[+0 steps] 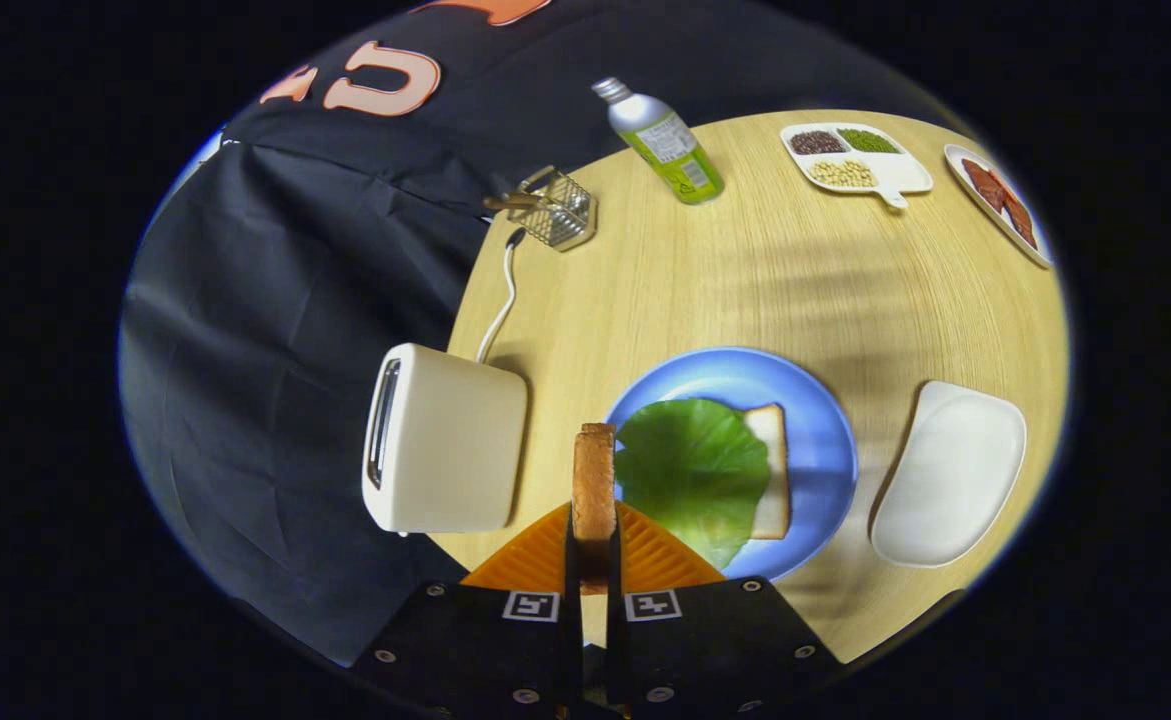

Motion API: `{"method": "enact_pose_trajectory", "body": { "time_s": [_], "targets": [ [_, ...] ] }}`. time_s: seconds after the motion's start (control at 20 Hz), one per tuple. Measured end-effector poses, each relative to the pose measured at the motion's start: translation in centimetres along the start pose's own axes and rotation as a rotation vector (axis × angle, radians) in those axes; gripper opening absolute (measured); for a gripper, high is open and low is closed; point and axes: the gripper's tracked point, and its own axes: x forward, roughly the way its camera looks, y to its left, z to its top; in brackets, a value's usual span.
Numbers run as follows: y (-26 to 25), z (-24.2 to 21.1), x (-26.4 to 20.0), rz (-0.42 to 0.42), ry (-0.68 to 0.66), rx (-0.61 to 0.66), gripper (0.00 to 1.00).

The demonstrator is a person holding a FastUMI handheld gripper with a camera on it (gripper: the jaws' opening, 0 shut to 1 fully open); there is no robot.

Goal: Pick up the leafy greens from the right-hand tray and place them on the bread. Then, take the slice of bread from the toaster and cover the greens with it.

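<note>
Gripper (pixel 594 545) pinching toast slice (pixel 594 480) edge-on between both fingers, hanging above the round wooden table (pixel 745 290). Blue plate (pixel 815 420) just right of it is carrying leafy greens (pixel 690 470) on bread (pixel 770 450). Toaster (pixel 445 440) sitting left of plate, empty white tray (pixel 950 475) right; black cloth wall (pixel 275 330) beyond.

Toast slice (pixel 594 482) edge-on; green leaf (pixel 690 470) flat on plated bread (pixel 771 470).

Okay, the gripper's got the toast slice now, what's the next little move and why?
Probably carry the bread slice a little rightward over the leafy greens, then lower it. The gripper is shut on the slice, held upright on edge between the toaster and the blue plate, while the greens already lie on the bottom bread, uncovered.
</note>
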Motion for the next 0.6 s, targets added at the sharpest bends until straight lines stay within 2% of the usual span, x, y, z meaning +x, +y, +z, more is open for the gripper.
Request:
{"method": "enact_pose_trajectory", "body": {
  "time_s": [0.3,0.45,0.6],
  "targets": [
    [-2.0,0.3,0.5,-0.025,-0.023,-0.016,0.09],
    [-3.4,0.3,0.7,-0.065,-0.021,-0.024,0.14],
    [-4.5,1.1,0.7,-0.107,-0.052,-0.039,0.27]
  ]
}}
